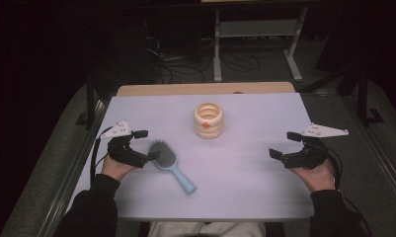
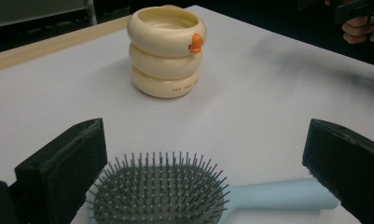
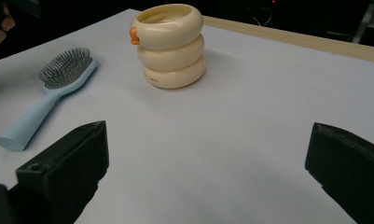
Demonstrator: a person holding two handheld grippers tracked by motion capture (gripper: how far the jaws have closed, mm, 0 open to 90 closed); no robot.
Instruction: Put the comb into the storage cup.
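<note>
The light-blue hairbrush (image 1: 170, 165) lies bristles-up on the table (image 1: 245, 182), handle toward the near right; the left tool (image 1: 147, 144) gapes beside its head, the right tool (image 1: 283, 144) gapes empty.

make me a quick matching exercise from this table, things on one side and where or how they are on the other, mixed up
Things:
1. hairbrush
2. cream ringed cup
3. left tongs
4. right tongs

Places or states:
A. upright near the middle of the table, orange knob on its side
B. open over bare table at the right, nothing between the jaws
C. lying flat, bristles up, light blue handle pointing toward the person
D. open, jaws either side of the bristle head

Pairs: 1-C, 2-A, 3-D, 4-B
</note>
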